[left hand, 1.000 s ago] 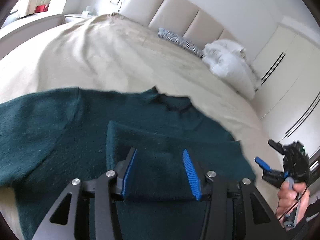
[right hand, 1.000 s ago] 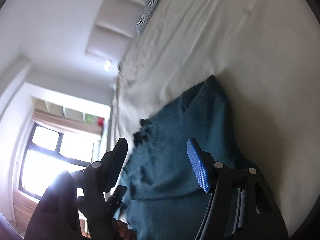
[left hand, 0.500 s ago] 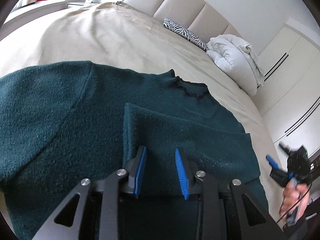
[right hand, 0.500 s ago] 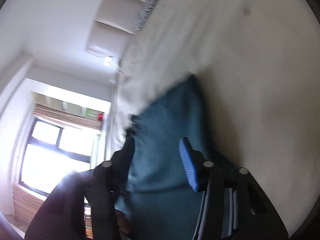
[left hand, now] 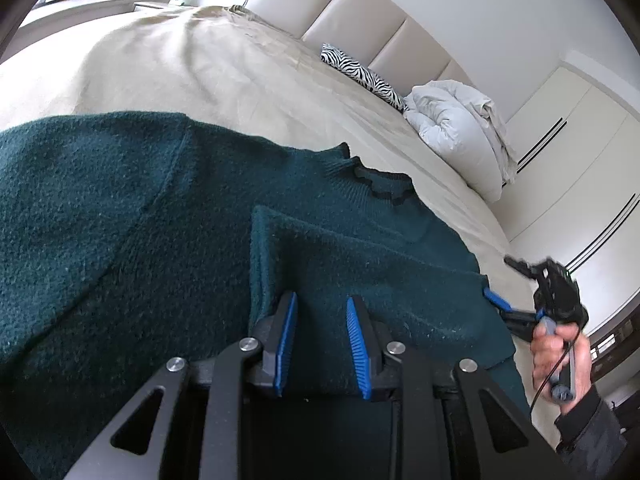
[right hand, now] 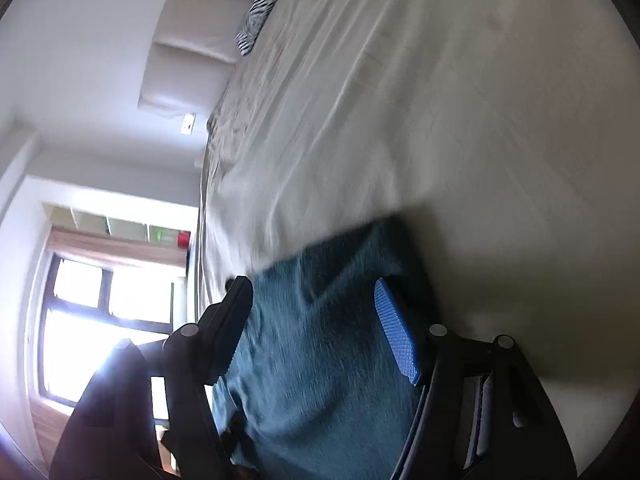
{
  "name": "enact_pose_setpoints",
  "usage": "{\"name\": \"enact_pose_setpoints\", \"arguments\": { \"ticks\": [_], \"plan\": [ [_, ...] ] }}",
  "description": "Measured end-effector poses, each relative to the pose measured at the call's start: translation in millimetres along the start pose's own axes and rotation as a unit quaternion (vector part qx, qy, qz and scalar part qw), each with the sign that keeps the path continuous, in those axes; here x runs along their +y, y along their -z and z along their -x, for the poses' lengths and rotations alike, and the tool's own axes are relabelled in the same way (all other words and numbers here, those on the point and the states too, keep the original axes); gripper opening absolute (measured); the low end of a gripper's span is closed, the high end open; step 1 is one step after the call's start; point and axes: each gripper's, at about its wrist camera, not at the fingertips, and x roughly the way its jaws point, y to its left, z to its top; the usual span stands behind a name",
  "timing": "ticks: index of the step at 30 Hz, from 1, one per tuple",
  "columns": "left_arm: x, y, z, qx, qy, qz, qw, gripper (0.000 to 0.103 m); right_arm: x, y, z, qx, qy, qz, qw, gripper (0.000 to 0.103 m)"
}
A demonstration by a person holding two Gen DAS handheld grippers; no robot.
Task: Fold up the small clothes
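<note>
A dark green knit sweater [left hand: 132, 216] lies flat on the beige bed, collar [left hand: 380, 184] away from me, its right sleeve [left hand: 360, 264] folded across the body. My left gripper [left hand: 320, 316] is open, its blue-padded fingers resting on the folded sleeve's near edge. My right gripper [left hand: 516, 292] shows at the sweater's right edge, hand-held, jaws apart. In the right wrist view the right gripper [right hand: 316, 312] is open with the sweater's edge [right hand: 320, 360] between its fingers; the view is blurred.
The beige bedspread [left hand: 208, 64] stretches ahead to a padded headboard [left hand: 360, 8]. A zebra pillow [left hand: 360, 72] and a white duvet bundle [left hand: 460, 128] lie at the far right. White wardrobes [left hand: 568, 152] stand right; a window [right hand: 100, 320] is left.
My left gripper has narrowed its opening and moved forward over the folded sleeve. My right gripper has swung in toward the sweater's right edge.
</note>
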Motion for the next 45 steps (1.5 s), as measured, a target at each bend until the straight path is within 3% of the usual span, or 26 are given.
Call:
{"name": "enact_pose_setpoints", "arguments": {
  "ticks": [3, 5, 8, 10, 12, 15, 18, 20, 22, 25, 26, 29, 32, 35, 36, 37, 39, 42, 45],
  "plan": [
    [0, -2, 1, -0.001, 0.004, 0.003, 1.0000, 0.029, -9, 28, 19, 0.008, -0.013, 0.018, 1.000, 0.062],
    [3, -4, 7, 0.004, 0.018, 0.017, 0.9997, 0.030, -7, 50, 40, -0.003, 0.001, 0.052, 0.999, 0.062],
    [9, -7, 38, -0.008, 0.026, 0.050, 0.9984, 0.052, -3, 80, 70, -0.021, 0.013, 0.065, 0.998, 0.063],
    [18, -4, 84, -0.055, 0.030, 0.073, 0.9954, 0.073, 3, 100, 96, -0.036, 0.003, 0.067, 0.997, 0.064],
    [36, 2, 127, -0.097, 0.033, 0.105, 0.9892, 0.076, 6, 124, 116, -0.039, -0.001, 0.072, 0.997, 0.064],
    [87, 22, 198, -0.165, 0.024, 0.191, 0.9674, 0.075, 22, 165, 128, -0.034, -0.022, 0.082, 0.996, 0.064],
    [147, 51, 259, -0.224, 0.008, 0.289, 0.9306, 0.075, 38, 196, 127, -0.018, -0.039, 0.092, 0.995, 0.064],
    [186, 70, 292, -0.261, -0.003, 0.346, 0.9012, 0.075, 55, 217, 118, 0.000, -0.053, 0.094, 0.994, 0.064],
    [217, 82, 314, -0.281, -0.026, 0.386, 0.8782, 0.075, 71, 236, 103, 0.017, -0.063, 0.103, 0.993, 0.064],
    [250, 94, 326, -0.296, -0.028, 0.437, 0.8488, 0.070, 90, 257, 87, 0.037, -0.065, 0.112, 0.991, 0.064],
    [259, 95, 326, -0.299, -0.020, 0.447, 0.8427, 0.068, 94, 263, 82, 0.041, -0.066, 0.111, 0.991, 0.064],
    [277, 87, 317, -0.301, -0.022, 0.460, 0.8348, 0.062, 105, 281, 75, 0.050, -0.067, 0.111, 0.990, 0.064],
    [292, 70, 304, -0.294, -0.036, 0.463, 0.8353, 0.054, 117, 292, 73, 0.052, -0.068, 0.114, 0.990, 0.064],
    [303, 62, 297, -0.297, -0.033, 0.483, 0.8231, 0.040, 123, 291, 72, 0.053, -0.069, 0.119, 0.989, 0.064],
    [305, 59, 297, -0.295, -0.033, 0.484, 0.8232, 0.031, 125, 289, 69, 0.053, -0.068, 0.121, 0.989, 0.064],
    [307, 56, 297, -0.290, -0.037, 0.483, 0.8253, 0.028, 125, 290, 72, 0.054, -0.067, 0.122, 0.989, 0.064],
    [308, 59, 303, -0.294, -0.044, 0.488, 0.8205, 0.025, 123, 286, 73, 0.052, -0.068, 0.123, 0.989, 0.064],
    [306, 75, 315, -0.320, -0.046, 0.508, 0.7985, 0.025, 119, 279, 69, 0.048, -0.073, 0.115, 0.990, 0.064],
    [305, 94, 326, -0.341, -0.075, 0.538, 0.7674, 0.025, 111, 275, 68, 0.046, -0.074, 0.107, 0.991, 0.064]
  ]
}}
